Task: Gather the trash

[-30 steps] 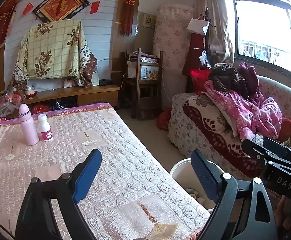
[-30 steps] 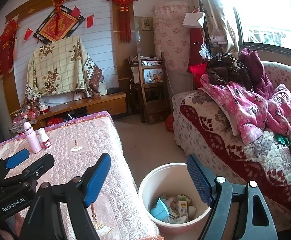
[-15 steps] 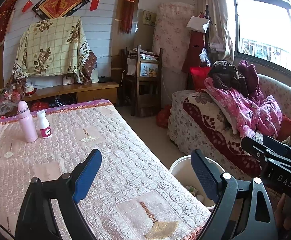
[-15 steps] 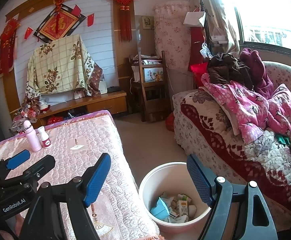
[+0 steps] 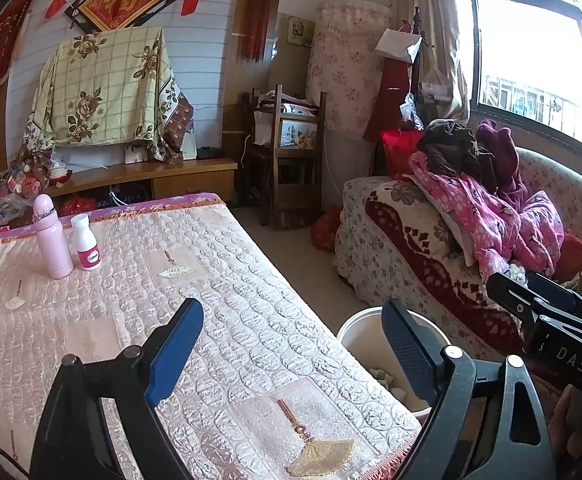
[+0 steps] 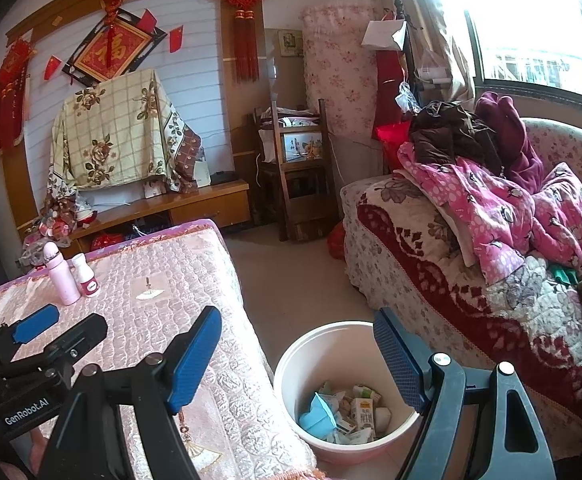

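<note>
From my seat, the table under its quilted pink cloth (image 6: pixel 139 292) lies to the left, with the tall pink bottle (image 5: pixel 53 238) and the small white bottle (image 5: pixel 86 243) side by side at its far end. The round white bucket (image 6: pixel 323 344) stands on the floor between table and floral sofa (image 6: pixel 431 280); cartons and paper scraps (image 6: pixel 347 408) lie in it. Heaped clothes (image 6: pixel 491 200) rest on the sofa.

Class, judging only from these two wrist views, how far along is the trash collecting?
Done: the white bin on the floor already holds cartons and a blue scrap. In hand: nothing; the left gripper and right gripper are both open and empty. Left: no loose trash shows on the table, only a pink bottle and a small white bottle.
</note>
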